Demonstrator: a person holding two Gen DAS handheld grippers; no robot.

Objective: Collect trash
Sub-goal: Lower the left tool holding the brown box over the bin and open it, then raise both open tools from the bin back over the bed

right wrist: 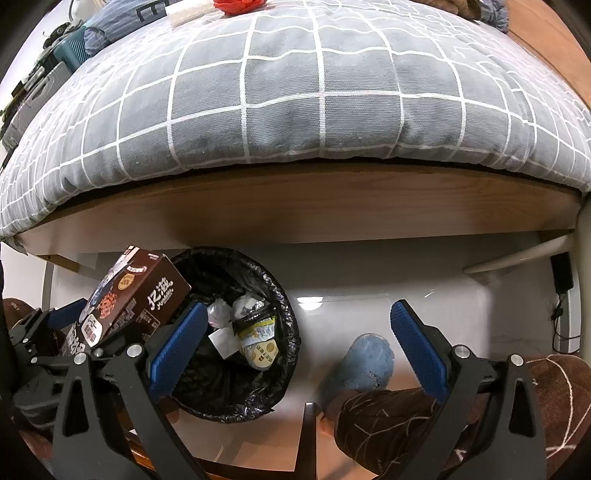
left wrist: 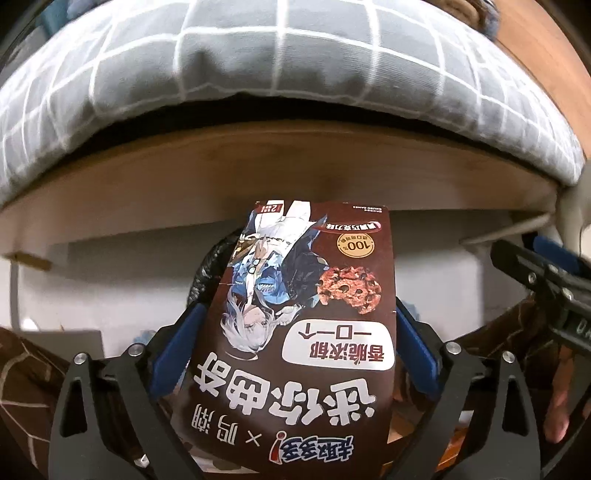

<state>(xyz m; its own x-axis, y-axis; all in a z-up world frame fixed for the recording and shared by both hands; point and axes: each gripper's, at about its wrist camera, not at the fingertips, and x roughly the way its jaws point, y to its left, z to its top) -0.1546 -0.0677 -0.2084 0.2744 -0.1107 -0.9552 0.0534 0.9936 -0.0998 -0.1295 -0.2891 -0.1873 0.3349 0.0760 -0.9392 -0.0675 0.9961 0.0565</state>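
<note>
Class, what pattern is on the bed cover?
Grey with a white grid of squares, on the bed cover; clearest in the right wrist view.

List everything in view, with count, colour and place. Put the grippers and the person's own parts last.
cookie box: one, dark brown with a cartoon figure, held beside the bin's rim
trash bin: one, black liner, on the floor under the bed frame
wrappers in the bin: several, white and yellow, exact count unclear
quilt: one, grey with white grid, on the bed
bed frame: one, wooden, above the bin
red item: one, far edge of the quilt, unclear what
slipper: one, blue, on the floor right of the bin
left gripper: black with blue pads, clamped on the cookie box
right gripper: black with blue pads, open, over the bin
leg: brown patterned fabric, lower right
</note>
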